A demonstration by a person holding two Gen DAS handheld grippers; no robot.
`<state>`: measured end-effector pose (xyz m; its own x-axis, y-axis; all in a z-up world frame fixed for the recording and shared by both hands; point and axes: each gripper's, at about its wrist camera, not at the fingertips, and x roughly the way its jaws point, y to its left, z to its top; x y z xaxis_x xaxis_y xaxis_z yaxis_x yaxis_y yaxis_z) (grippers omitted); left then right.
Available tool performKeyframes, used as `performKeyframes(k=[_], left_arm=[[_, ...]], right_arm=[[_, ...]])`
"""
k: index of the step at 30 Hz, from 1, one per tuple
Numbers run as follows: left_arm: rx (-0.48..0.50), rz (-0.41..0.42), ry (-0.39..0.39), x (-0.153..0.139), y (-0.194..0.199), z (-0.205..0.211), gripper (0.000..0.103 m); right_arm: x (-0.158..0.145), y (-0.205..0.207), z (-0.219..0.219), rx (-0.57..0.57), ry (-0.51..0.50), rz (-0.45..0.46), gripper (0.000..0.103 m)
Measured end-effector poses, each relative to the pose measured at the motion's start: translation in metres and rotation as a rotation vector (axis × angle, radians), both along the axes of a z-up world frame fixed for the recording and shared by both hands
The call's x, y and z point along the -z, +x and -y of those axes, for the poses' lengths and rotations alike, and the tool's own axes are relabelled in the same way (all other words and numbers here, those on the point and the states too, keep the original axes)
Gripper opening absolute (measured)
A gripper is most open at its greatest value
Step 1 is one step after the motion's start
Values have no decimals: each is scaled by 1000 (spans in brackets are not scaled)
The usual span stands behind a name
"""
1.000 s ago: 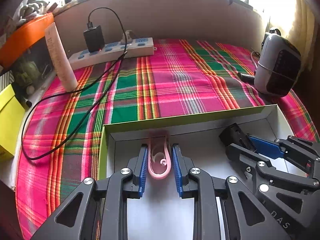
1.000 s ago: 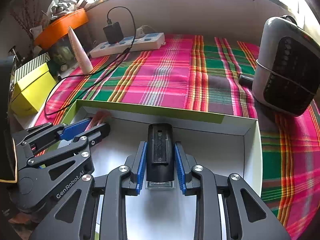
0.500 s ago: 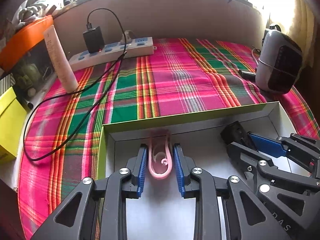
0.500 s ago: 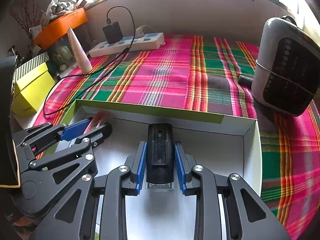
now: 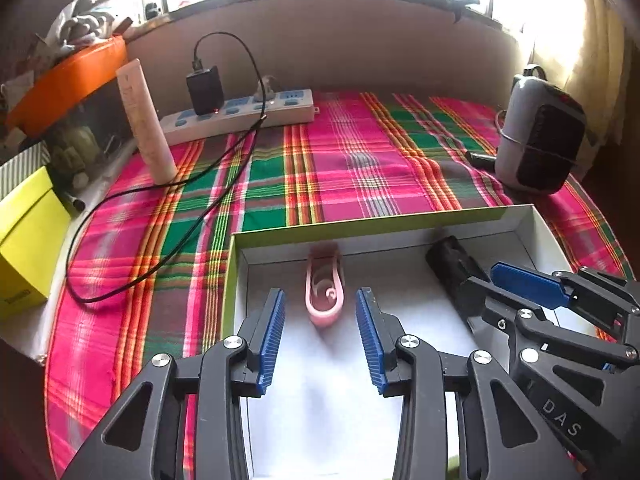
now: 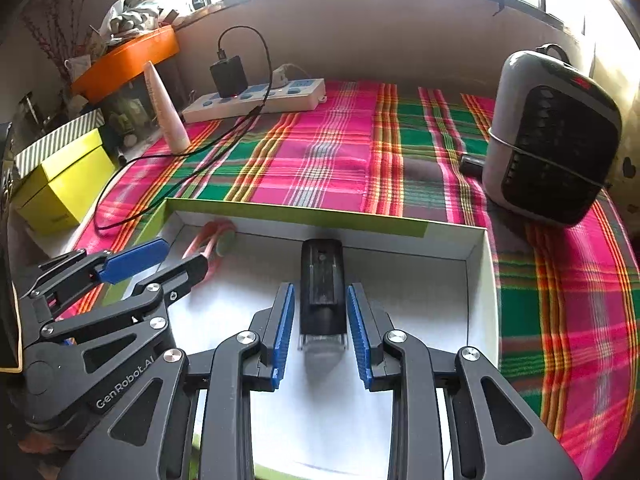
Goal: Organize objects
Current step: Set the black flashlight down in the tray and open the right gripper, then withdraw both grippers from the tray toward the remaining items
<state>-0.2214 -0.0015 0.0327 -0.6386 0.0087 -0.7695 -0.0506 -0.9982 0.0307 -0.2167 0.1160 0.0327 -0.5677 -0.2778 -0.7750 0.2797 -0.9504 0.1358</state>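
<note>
A shallow white box with a green rim (image 5: 360, 226) (image 6: 300, 214) lies on the plaid cloth. A pink looped clip (image 5: 326, 292) (image 6: 212, 232) rests on the box floor by its far wall. My left gripper (image 5: 320, 296) (image 6: 184, 254) straddles the clip's near end; its jaws are opening and neither pad touches the clip. To the right, my right gripper (image 6: 321, 290) (image 5: 480, 276) is shut on a black oblong device (image 6: 322, 276) (image 5: 452, 264), which it holds low inside the box with its far end toward the far wall.
Beyond the box stretches the pink and green plaid cloth (image 5: 360, 160). A white power strip (image 5: 240, 116) with a black charger and a looping cable lies at the back left, beside a standing white tube (image 5: 146, 124). A small heater (image 6: 552, 140) stands at the right, a yellow box (image 5: 28, 240) at the left.
The left jaws have spread off the pink clip, letting it go, and the left gripper has drawn back and up a little. The right gripper still holds the black device in place.
</note>
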Motion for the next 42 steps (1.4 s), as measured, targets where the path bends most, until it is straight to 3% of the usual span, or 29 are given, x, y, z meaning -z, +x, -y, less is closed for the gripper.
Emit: performKeyframes(k=[11,15,33,42], left_arm=[[-13,-39,28,-12,39,2,37],[-11,-43,40,-13,55,1,37],[-39,-44,80,-4,116,12,37],[-50,-50,85,0,133,20,37]], right_arm=[[-11,35,-4,23,-10,-44,29],[-15,51,-2,26,-1,-78,44],[-33,124,12,115,169,-286,44],[-31,142,20,115,215,-317,44]])
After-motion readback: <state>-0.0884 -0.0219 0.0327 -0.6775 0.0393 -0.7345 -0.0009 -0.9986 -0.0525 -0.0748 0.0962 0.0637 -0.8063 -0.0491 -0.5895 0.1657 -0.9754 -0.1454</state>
